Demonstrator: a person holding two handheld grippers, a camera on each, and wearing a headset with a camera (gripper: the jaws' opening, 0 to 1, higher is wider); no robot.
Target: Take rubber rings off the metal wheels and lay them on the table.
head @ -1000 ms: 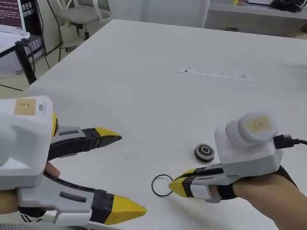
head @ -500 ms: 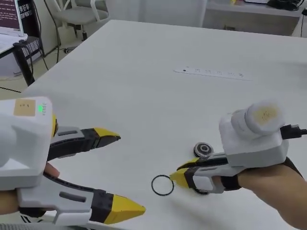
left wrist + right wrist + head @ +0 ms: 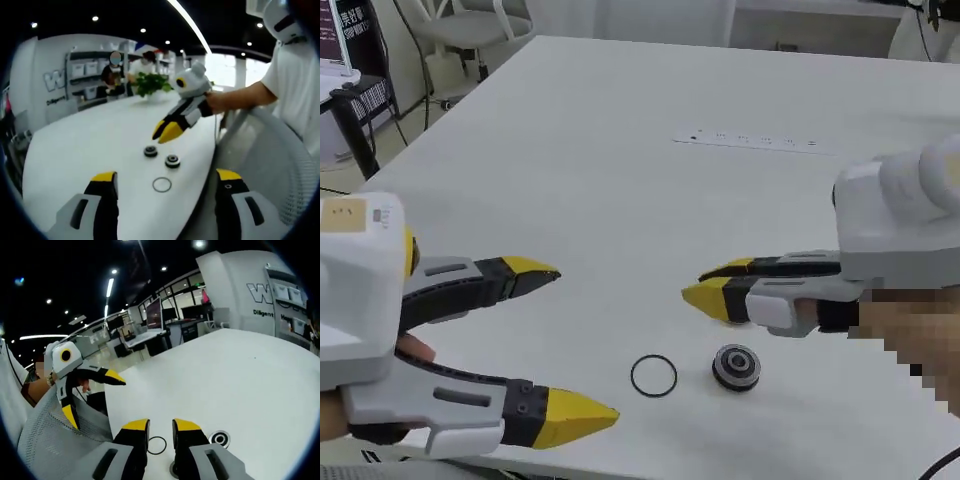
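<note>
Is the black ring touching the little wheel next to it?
Apart. The head view shows a strip of bare white table between the rubber ring and the metal wheel.

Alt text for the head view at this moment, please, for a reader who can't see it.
A black rubber ring lies flat on the white table, just apart from a metal wheel. The left gripper is at lower left with jaws wide open. The right gripper is at the right above the wheel, jaws narrowly apart, holding nothing.

One thin black rubber ring (image 3: pixel 653 376) lies flat on my table (image 3: pixel 620 180). I see two dark metal wheels flat nearby: wheel A (image 3: pixel 736 366) just beside it, wheel B (image 3: pixel 150 151) beyond.
</note>
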